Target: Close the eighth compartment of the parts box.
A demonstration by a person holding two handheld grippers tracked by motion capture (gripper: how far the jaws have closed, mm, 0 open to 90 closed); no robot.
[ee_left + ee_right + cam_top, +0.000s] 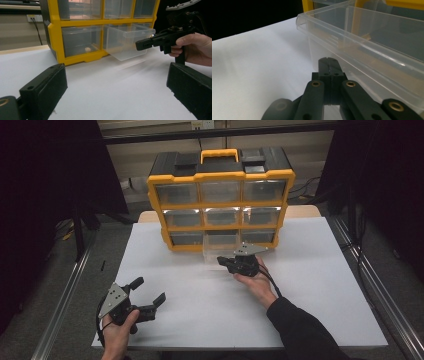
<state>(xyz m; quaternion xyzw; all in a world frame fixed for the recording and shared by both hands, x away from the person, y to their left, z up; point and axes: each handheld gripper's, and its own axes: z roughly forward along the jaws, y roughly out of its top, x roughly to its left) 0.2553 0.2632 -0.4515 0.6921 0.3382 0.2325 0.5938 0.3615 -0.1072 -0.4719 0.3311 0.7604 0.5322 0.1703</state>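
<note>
Clear plastic drawer (220, 251) sticks out of the middle slot in the bottom row of the yellow-and-black plastic organiser cabinet (220, 202), which stands at the upper centre of the high view on the white table (320, 285). In the right gripper view the drawer (372, 50) takes up the upper right of the frame, and the right gripper (329, 65) has its jaws pressed together with nothing between them, their tips just below the drawer's front lip. In the high view the right gripper (223, 262) sits at the centre of the frame, just beside the drawer's front. The left gripper (148, 290), at the lower left of that view, holds nothing, its jaws spread wide, well apart from the drawer.
</note>
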